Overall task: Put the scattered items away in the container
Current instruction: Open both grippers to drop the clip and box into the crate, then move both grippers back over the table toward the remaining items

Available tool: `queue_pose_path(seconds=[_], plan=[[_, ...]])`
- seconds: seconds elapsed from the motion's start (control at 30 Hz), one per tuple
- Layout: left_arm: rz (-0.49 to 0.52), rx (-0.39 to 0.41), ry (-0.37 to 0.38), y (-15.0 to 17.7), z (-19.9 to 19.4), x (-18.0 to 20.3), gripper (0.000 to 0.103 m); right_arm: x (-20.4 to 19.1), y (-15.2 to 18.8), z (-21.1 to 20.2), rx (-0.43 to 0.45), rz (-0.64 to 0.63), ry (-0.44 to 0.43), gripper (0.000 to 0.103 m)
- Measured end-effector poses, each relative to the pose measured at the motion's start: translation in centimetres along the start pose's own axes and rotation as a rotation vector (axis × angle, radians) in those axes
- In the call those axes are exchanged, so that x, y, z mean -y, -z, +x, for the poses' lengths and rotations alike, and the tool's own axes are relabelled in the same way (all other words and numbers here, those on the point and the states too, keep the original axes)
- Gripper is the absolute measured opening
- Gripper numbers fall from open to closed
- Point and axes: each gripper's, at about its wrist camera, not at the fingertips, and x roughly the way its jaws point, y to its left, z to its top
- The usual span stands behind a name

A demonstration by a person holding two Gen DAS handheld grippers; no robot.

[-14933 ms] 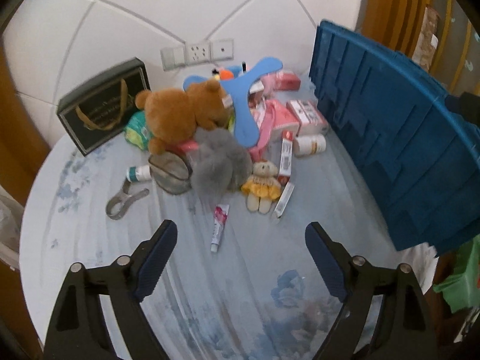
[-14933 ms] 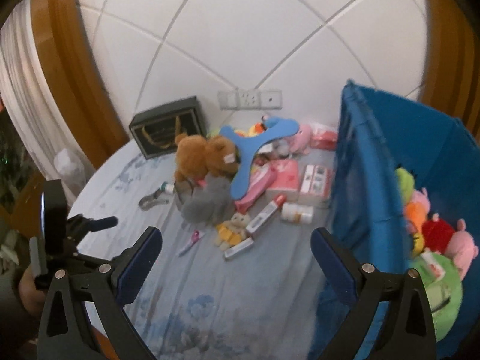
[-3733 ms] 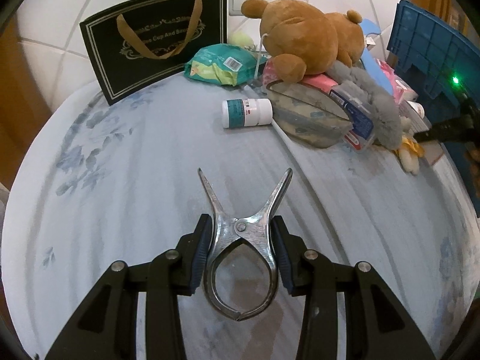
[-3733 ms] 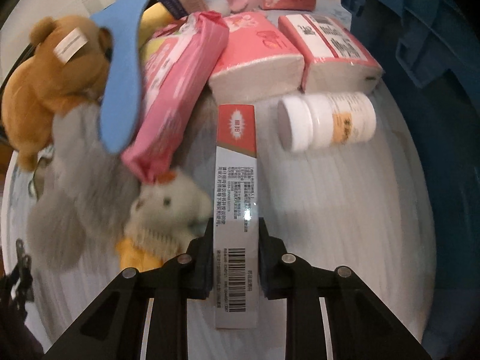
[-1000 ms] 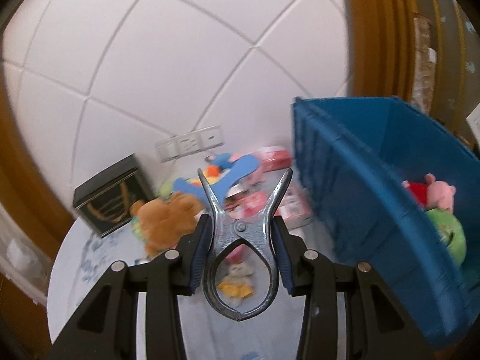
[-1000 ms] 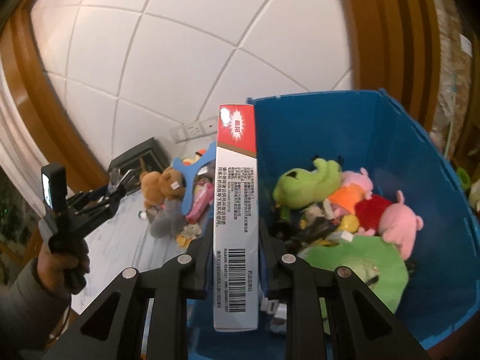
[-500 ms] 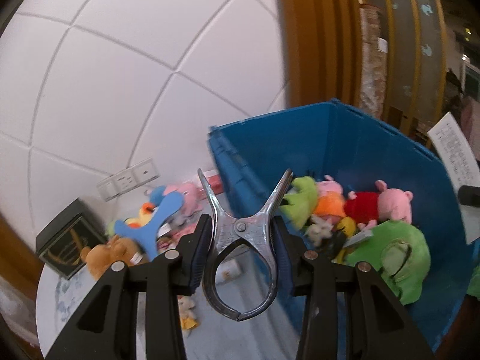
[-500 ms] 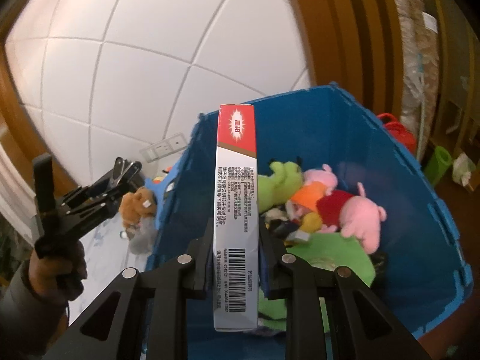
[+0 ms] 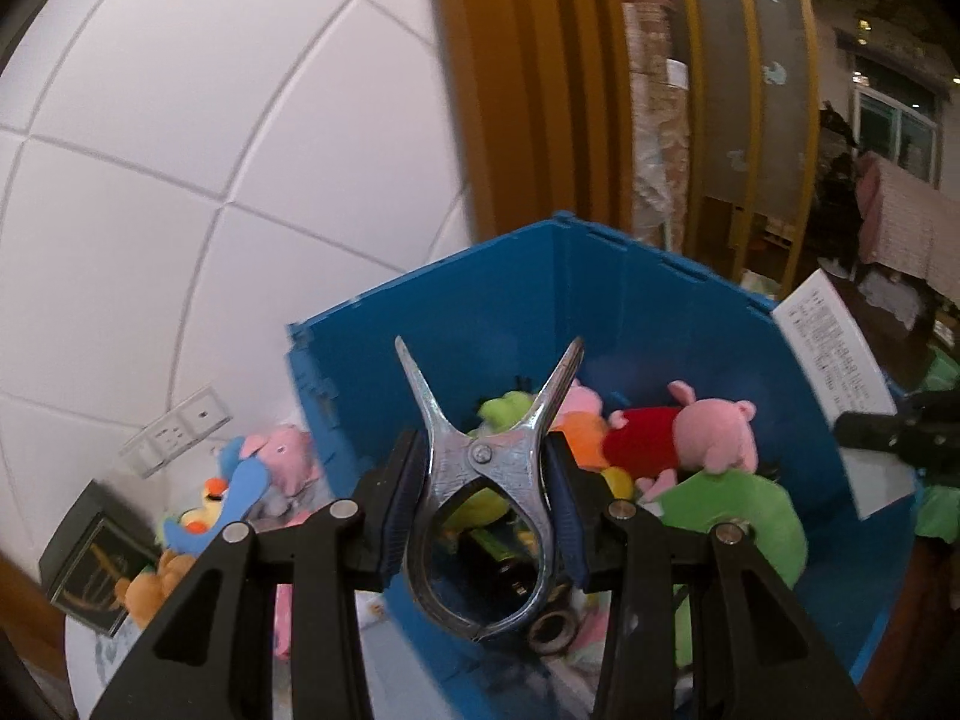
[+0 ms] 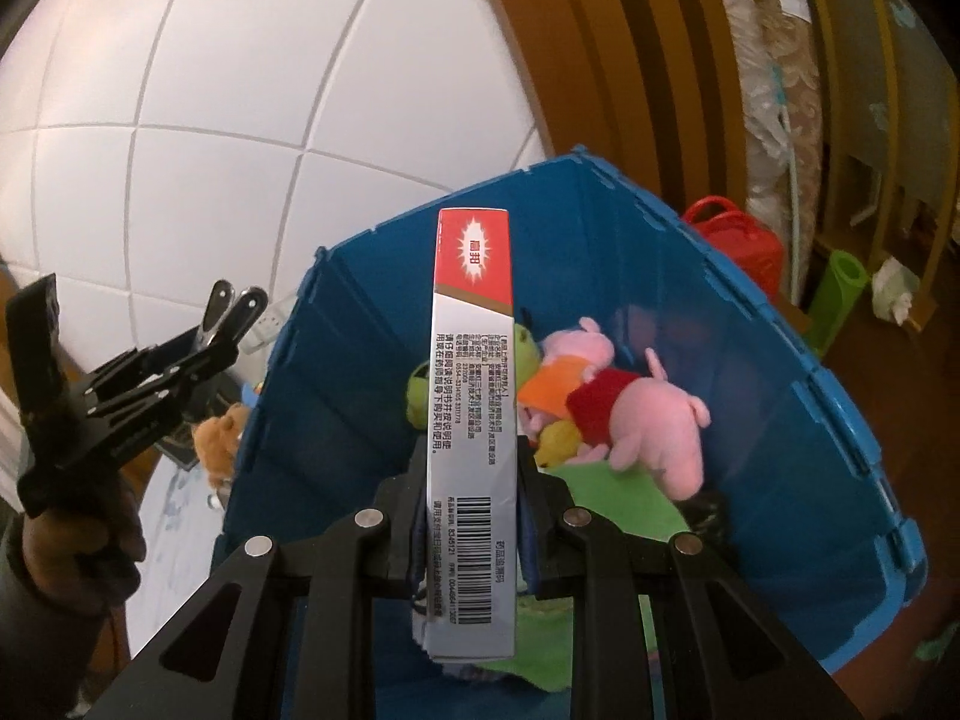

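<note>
While the left gripper clamps a metal clip, only the right gripper's view shows its pinched box.

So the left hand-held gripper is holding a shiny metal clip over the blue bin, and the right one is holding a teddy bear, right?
Not quite. The right hand-held gripper is shut on a long red and grey box, not a teddy bear; the right wrist view shows it. The left hand-held gripper does hold the shiny metal clip over the blue bin.

left hand-held gripper: clamped, tilted down | right hand-held gripper: clamped, tilted down
</note>
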Motion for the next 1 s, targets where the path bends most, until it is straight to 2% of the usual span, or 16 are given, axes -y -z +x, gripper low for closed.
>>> queue_pose_path(seconds=[0.1,0.13,0.17,0.2,0.4,0.6,0.77,1.0], plan=[[0.007,0.001,0.065,-1.1,0.5,1.0,0.043,0.2,-0.4,0.0,0.017,-0.002,0.008,0.024],[0.012,-0.001,0.065,-1.4,0.7,1.3,0.06,0.3,-0.5,-0.1,0.031,-0.001,0.018,0.033],[0.014,-0.001,0.062,-1.5,0.8,1.3,0.073,0.4,-0.6,-0.1,0.042,0.005,0.022,0.074],[0.014,-0.002,0.052,-1.4,0.9,1.3,0.091,0.5,-0.7,-0.1,0.052,0.015,0.016,0.097],[-0.033,-0.015,-0.016,0.4,0.5,-1.3,0.094,-0.3,-0.6,-0.4,0.053,0.005,-0.002,0.099],[-0.119,-0.05,-0.076,4.7,-1.0,-6.0,0.094,-2.9,-0.1,0.0,0.036,-0.031,-0.038,0.1],[-0.185,-0.095,-0.125,9.2,-2.7,-9.5,0.094,-6.6,0.8,1.1,0.008,-0.088,-0.095,0.1],[-0.259,-0.14,-0.212,16.0,-6.2,-14.6,0.094,-13.9,2.4,2.8,-0.032,-0.194,-0.18,0.1]])
